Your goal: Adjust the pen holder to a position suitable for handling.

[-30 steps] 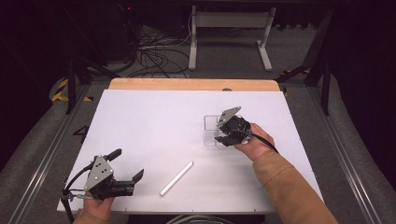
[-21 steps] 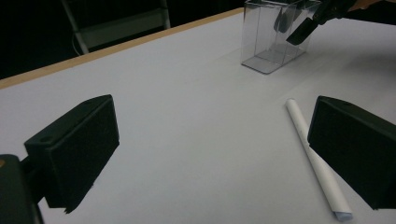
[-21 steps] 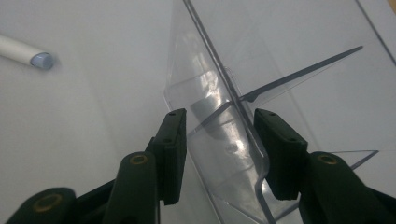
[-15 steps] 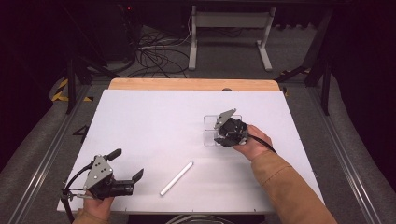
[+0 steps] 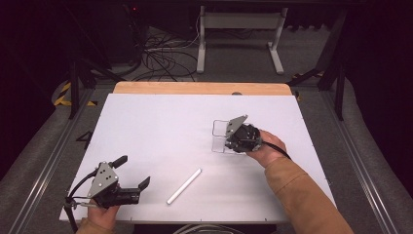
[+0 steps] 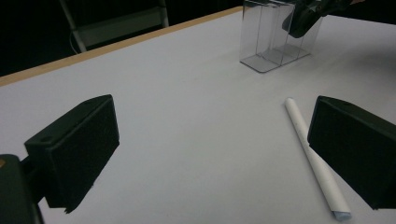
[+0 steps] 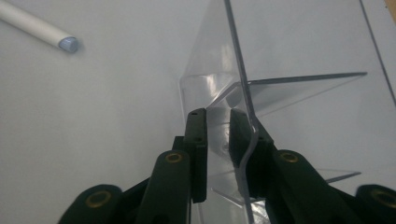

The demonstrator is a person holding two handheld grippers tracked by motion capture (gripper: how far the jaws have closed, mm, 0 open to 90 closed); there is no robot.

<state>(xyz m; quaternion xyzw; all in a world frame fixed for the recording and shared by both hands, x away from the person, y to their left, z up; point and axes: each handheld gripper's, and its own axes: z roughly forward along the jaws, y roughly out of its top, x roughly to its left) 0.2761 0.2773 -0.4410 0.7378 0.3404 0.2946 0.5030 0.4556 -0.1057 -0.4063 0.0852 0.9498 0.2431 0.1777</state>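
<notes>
A clear plastic container [image 5: 220, 135] with dividers stands right of the table's middle; it shows too in the left gripper view [image 6: 273, 39] and close up in the right gripper view [image 7: 219, 79]. My right gripper [image 5: 233, 138] reaches into it from above. Its jaws straddle one clear wall with a narrow gap between them [image 7: 218, 126], so it is open. A white tube [image 5: 184, 186] lies flat near the front edge. My left gripper [image 5: 132, 171] rests at the front left, open wide and holding nothing; the white tube [image 6: 314, 158] lies just inside its right jaw.
The white table top [image 5: 160, 126] ends in a wooden strip [image 5: 199, 87] at the far edge. Beyond it are cables and a metal stand [image 5: 238, 34] on the floor. Metal rails run along both sides of the table.
My right gripper has shifted slightly left and toward the container. The container, the tube and the left gripper have stayed where they were.
</notes>
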